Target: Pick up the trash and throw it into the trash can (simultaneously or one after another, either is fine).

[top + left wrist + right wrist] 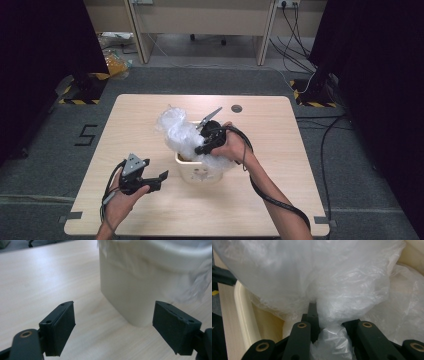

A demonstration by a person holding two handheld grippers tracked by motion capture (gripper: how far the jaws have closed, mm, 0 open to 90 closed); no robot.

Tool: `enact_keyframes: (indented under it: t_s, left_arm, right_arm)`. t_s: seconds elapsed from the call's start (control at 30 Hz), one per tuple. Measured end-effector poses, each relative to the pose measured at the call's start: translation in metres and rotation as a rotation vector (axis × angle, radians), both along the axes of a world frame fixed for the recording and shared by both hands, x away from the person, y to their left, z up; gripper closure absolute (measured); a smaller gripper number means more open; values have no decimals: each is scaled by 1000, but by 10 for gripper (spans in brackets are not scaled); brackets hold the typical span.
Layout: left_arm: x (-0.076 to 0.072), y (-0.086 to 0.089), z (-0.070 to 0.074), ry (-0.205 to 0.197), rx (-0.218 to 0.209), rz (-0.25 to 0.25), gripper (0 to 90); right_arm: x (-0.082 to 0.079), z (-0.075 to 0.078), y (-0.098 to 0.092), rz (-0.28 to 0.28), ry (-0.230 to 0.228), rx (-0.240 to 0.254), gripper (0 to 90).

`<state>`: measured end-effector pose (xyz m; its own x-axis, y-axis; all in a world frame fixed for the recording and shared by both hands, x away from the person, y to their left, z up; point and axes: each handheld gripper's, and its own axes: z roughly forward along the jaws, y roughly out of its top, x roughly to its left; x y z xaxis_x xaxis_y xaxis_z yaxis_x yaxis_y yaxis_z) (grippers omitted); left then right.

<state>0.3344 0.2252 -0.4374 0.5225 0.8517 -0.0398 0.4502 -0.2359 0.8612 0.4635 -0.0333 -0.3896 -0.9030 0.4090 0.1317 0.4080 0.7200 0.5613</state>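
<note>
Between the right gripper's (pixel 322 327) fingers (pixel 313 315) sits a gathered fold of clear plastic bag (pixel 337 282), and the jaws are closed on it; the right gripper view shows the film pinched in a narrow neck and ballooning out beyond the fingertips. From the high view, this gripper (pixel 207 142) is over the bin (pixel 200 172), a small cream tub near the middle of the table (pixel 280 200), with most of the bag (pixel 177 130) bunched above and behind the rim. Part of the film lies inside the bin and some drapes over the near wall, as the left gripper view shows at the bin's (pixel 135 290) upper edge. The left gripper (pixel 150 180) is held just above the table to the left of the bin, its fingers (pixel 60 327) wide apart and holding nothing; the bin wall stands beyond them, not yet between them. Judgement: the work appears to be lining the bin with the bag, and it is at an early to middle stage. Done: the bag is at the bin and partly in its mouth. Outstanding: the bulk of the film is not spread, no edge is seen folded evenly round the rim, and the bin is not steadied. Whether the bag's mouth is open cannot be told from these views.
</note>
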Motion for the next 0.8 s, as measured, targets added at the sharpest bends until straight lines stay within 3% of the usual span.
enact_keyframes:
  t_s: [0.2, 0.33, 0.4, 0.53, 0.8]
  left_arm:
    - [9, -6, 33, -50, -8, -19, 199]
    - [15, -20, 54, -95, 13, -54, 223]
    - [20, -28, 62, -101, 23, -68, 231]
    - [27, -35, 66, -94, 22, -70, 230]
    - [24, -27, 57, -37, 11, -68, 219]
  right_arm:
    - [3, -10, 4, 16, 31, -18, 745]
    - [2, -13, 7, 9, 63, -26, 744]
    - [3, -14, 7, 24, 57, -32, 744]
    - [4, -16, 11, 31, 62, -63, 745]
    - [4, -17, 14, 41, 85, -96, 734]
